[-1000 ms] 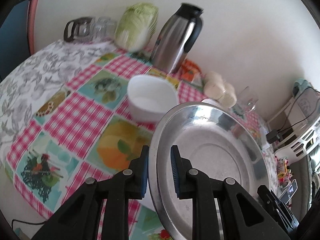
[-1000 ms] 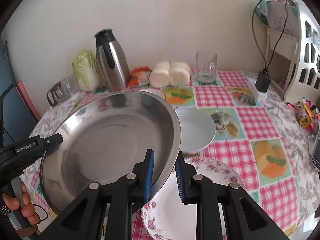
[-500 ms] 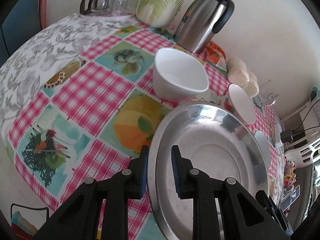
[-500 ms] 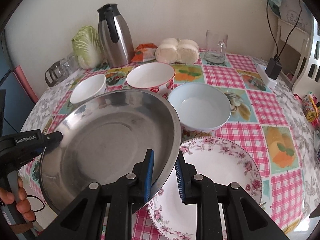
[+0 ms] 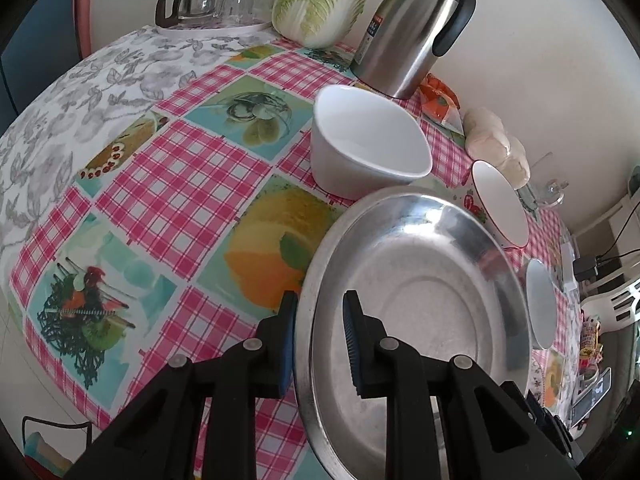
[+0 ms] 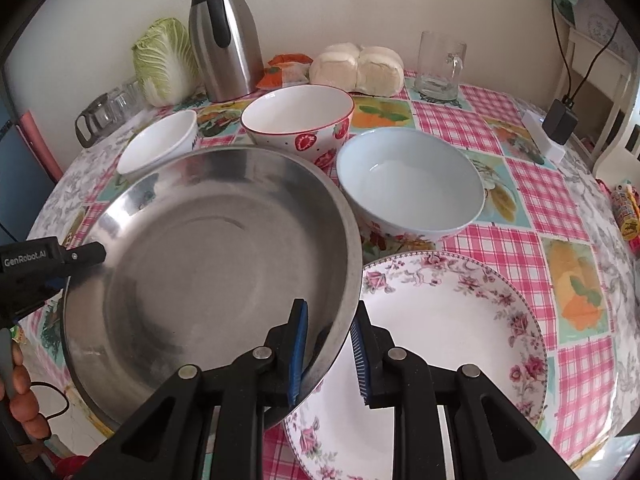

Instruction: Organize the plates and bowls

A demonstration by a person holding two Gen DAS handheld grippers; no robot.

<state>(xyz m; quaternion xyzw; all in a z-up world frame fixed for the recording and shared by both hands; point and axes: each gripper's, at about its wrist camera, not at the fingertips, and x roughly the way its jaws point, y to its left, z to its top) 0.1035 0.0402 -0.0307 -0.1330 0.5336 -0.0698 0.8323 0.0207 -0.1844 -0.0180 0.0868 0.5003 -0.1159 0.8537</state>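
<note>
A large steel plate [image 6: 208, 264] is held above the table by both grippers. My left gripper [image 5: 318, 340] is shut on its left rim; my right gripper [image 6: 328, 350] is shut on its right rim. The steel plate fills the lower right of the left wrist view [image 5: 416, 312]. A floral plate [image 6: 448, 360] lies on the table to its right, partly under it. Behind stand a white bowl [image 6: 160, 146], a strawberry bowl [image 6: 298, 120] and a pale blue bowl [image 6: 412, 184]. The white bowl [image 5: 368, 148] sits just beyond the steel plate in the left wrist view.
A steel thermos [image 6: 224, 36], a cabbage [image 6: 164, 60], buns [image 6: 356, 68], a glass mug [image 6: 440, 66] and a tray of glassware [image 5: 212, 4] line the back of the checked tablecloth [image 5: 172, 184]. A charger and cable [image 6: 560, 120] lie at the right edge.
Both grippers have lowered and tilted the steel plate toward the table; the bowls and thermos now show higher and farther behind it. The grips are unchanged.
</note>
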